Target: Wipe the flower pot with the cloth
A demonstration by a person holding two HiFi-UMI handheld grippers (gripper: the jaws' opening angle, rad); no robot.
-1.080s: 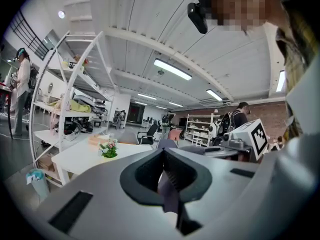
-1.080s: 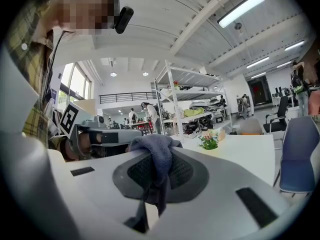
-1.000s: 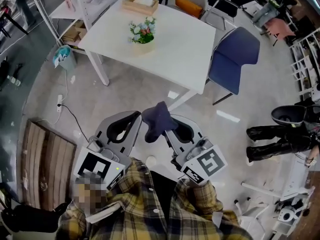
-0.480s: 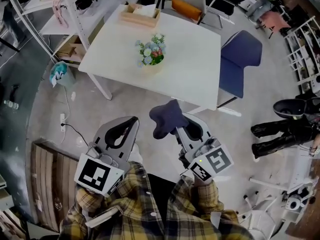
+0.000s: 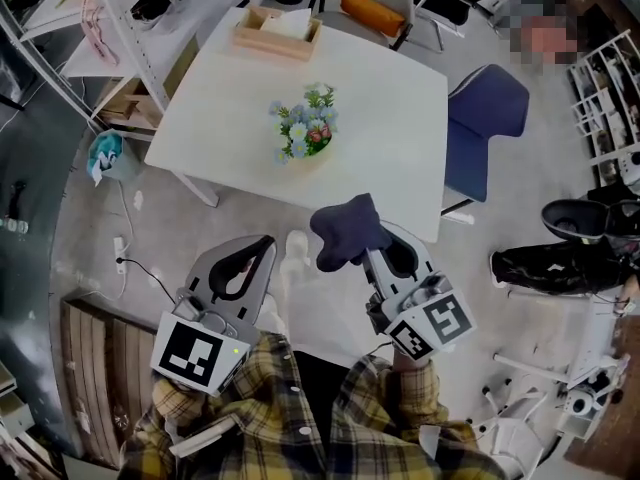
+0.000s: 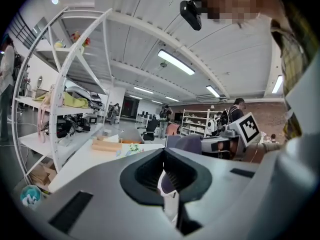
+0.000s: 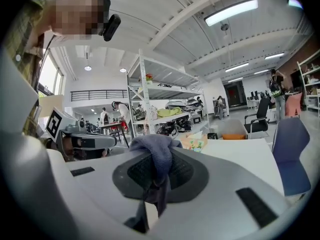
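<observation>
A pot of small blue, white and pink flowers stands near the middle of the white table. It shows small beyond the jaws as the flower pot in the right gripper view. My right gripper is shut on a dark blue-grey cloth, which bunches over its tips just short of the table's near edge. In its own view the cloth hangs from the closed jaws. My left gripper hovers over the floor to the left, shut and holding nothing, its jaws meeting at the tip.
A wooden box sits at the table's far edge. A blue chair stands at the right side, a chair with an orange cushion behind. Metal shelving rises at left. Black-booted legs stretch out at right.
Both grippers have come closer to the table. The cloth now sits at the table's near edge. Neither grip has changed.
</observation>
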